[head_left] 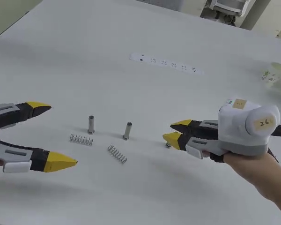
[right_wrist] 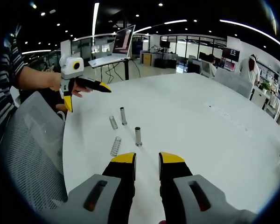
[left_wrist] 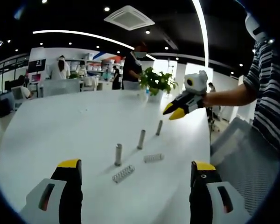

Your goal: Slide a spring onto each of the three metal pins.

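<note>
Three short metal pins stand upright on the white table: a left pin [head_left: 91, 124], a middle pin [head_left: 127, 131] and a right pin [head_left: 168, 145]. No pin carries a spring. Two springs lie flat in front of them, one [head_left: 81, 139] by the left pin and one [head_left: 117, 154] nearer the middle. My left gripper [head_left: 54, 135] hovers left of the pins, jaws wide open and empty; its own view has the pins [left_wrist: 141, 139] and springs [left_wrist: 123, 173] ahead. My right gripper [head_left: 174, 131] hangs just above the right pin [right_wrist: 138, 136], jaws a little apart with nothing between them.
A flush strip of sockets [head_left: 164, 62] lies in the table farther back. A pale plastic item [head_left: 274, 72] sits at the far right edge. A mesh chair [right_wrist: 32, 154] stands at the near side of the table [head_left: 131, 197]. People stand in the background of the left gripper view.
</note>
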The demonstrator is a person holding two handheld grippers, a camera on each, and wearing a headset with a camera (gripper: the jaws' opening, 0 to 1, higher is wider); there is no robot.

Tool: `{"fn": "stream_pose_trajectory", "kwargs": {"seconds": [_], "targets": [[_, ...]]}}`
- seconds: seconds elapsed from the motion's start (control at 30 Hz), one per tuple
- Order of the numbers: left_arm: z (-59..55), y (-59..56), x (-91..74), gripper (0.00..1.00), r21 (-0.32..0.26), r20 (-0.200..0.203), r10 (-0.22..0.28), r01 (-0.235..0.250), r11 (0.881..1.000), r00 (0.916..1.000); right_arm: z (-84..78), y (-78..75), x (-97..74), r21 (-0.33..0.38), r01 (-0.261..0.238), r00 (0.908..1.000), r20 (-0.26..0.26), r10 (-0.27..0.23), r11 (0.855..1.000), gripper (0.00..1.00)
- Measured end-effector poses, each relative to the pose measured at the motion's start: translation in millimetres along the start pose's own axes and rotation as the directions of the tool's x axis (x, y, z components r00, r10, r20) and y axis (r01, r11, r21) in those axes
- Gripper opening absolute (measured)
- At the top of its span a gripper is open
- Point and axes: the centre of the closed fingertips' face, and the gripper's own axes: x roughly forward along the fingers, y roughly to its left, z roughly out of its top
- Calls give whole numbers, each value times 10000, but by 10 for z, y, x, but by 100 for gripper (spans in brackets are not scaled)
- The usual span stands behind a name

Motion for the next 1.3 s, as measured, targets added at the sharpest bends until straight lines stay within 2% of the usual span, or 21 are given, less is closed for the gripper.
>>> {"fn": "stream_pose_trajectory", "kwargs": {"seconds": [0.5,0.73,0.97,1.3], "targets": [[-13,9,3,94,-32,-56,10,-10,10000,10000,-23,304,221,459,-550,9985,-5,551,9974,16],[-28,-12,2,94,-47,-102,-18,17,10000,9999,-85,445,344,444,-863,9954,-377,880,9953,15],[-39,-29,5,94,-39,-135,-38,37,10000,9999,-63,535,460,346,-1120,9918,-576,1139,9931,15],[-42,-28,6,93,-32,-167,-42,42,10000,9999,-79,639,686,90,-1392,9833,-1174,1393,9902,15]]}}
